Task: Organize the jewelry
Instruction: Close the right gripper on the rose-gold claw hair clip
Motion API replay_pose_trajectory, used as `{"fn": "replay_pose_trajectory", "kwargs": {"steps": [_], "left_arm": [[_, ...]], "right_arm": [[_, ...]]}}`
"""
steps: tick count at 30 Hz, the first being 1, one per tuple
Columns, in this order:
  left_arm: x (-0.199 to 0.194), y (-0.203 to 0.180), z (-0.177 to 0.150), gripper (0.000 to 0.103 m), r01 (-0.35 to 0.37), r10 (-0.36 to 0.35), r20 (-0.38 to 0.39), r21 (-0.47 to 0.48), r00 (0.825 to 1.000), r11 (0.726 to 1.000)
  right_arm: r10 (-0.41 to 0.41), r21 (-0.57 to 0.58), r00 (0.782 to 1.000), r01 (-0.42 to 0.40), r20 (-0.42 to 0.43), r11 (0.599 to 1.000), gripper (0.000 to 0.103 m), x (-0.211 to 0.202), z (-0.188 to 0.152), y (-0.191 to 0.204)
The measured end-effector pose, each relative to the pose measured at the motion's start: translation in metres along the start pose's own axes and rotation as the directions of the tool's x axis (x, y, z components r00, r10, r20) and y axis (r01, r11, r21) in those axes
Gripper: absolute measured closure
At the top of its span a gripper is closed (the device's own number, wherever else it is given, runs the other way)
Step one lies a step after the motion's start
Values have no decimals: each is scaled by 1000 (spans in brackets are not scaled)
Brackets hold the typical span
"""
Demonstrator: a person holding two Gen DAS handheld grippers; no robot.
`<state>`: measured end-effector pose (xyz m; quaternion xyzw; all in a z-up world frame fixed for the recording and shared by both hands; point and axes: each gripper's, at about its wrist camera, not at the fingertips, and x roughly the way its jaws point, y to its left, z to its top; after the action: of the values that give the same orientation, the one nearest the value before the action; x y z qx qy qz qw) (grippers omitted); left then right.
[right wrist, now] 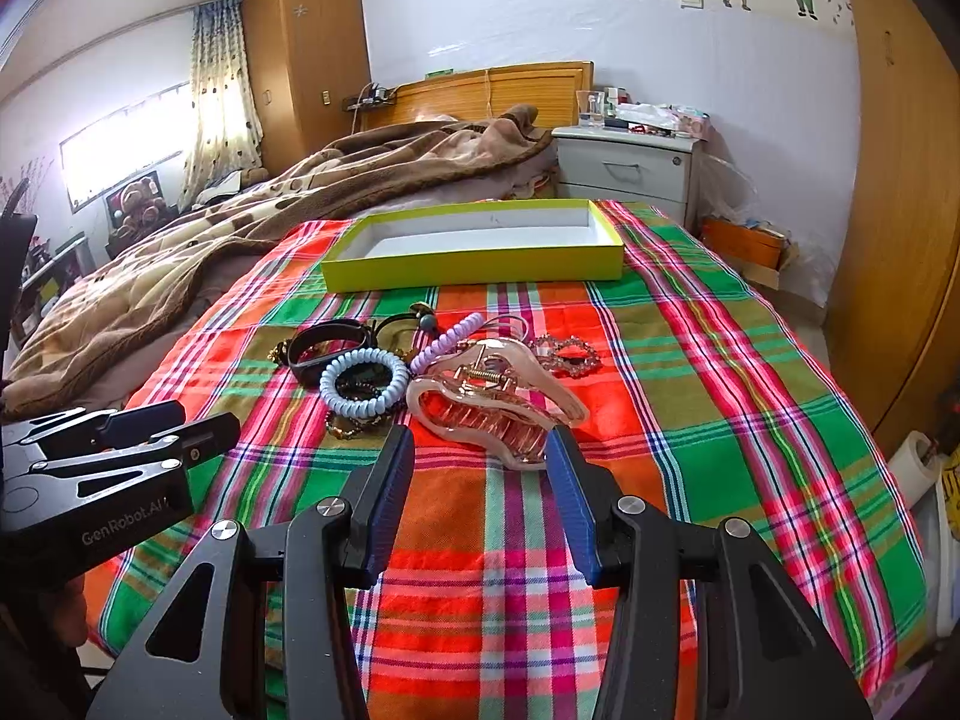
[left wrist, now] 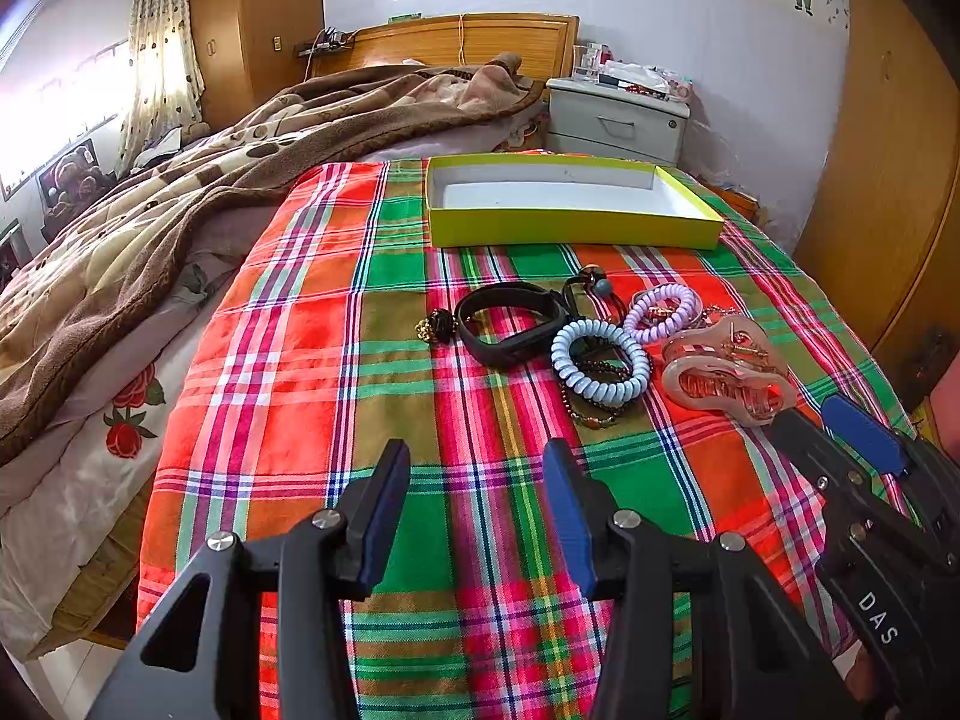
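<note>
While both hover over the plaid cloth [left wrist: 480,420], left tongs [left wrist: 477,468] and right tongs [right wrist: 480,456] gape wide, empty.

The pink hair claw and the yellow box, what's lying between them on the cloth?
In the right wrist view, a clear beaded bracelet and part of the lilac coil hair tie lie between the pink hair claw and the yellow box; beyond them, bare plaid cloth.

Empty yellow-green tray [left wrist: 576,228] on plaid cloth, before it clustered pink hair clip [left wrist: 729,372], coil ties [left wrist: 600,369], black band [left wrist: 510,324]
</note>
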<state>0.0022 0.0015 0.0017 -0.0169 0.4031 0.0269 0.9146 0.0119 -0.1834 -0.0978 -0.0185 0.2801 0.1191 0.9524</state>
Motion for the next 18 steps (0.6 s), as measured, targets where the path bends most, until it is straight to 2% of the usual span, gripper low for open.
{"fn": "replay_pose_trajectory", "kwargs": {"steps": [5,7,11,14,18], "left_arm": [[6,2,3,55,16,-17,-18,-4,1000,1000],[9,5,5,55,30,-30,-25,-13,999,999],[15,12,10,55,98,-100,-48,-34,994,995],[22,18,15,55,176,-181,-76,-65,981,982],[25,22,22,55,204,-208,-76,-62,975,977]], "right_arm": [[44,-16,999,-44,10,999,56,0,6,-11],[94,-27,996,-94,4,995,49,3,10,-17],[161,-47,987,-162,-14,986,48,9,19,-32],[214,-64,976,-217,-43,974,48,19,25,-41],[306,-92,947,-315,-98,945,47,39,33,-50]]}}
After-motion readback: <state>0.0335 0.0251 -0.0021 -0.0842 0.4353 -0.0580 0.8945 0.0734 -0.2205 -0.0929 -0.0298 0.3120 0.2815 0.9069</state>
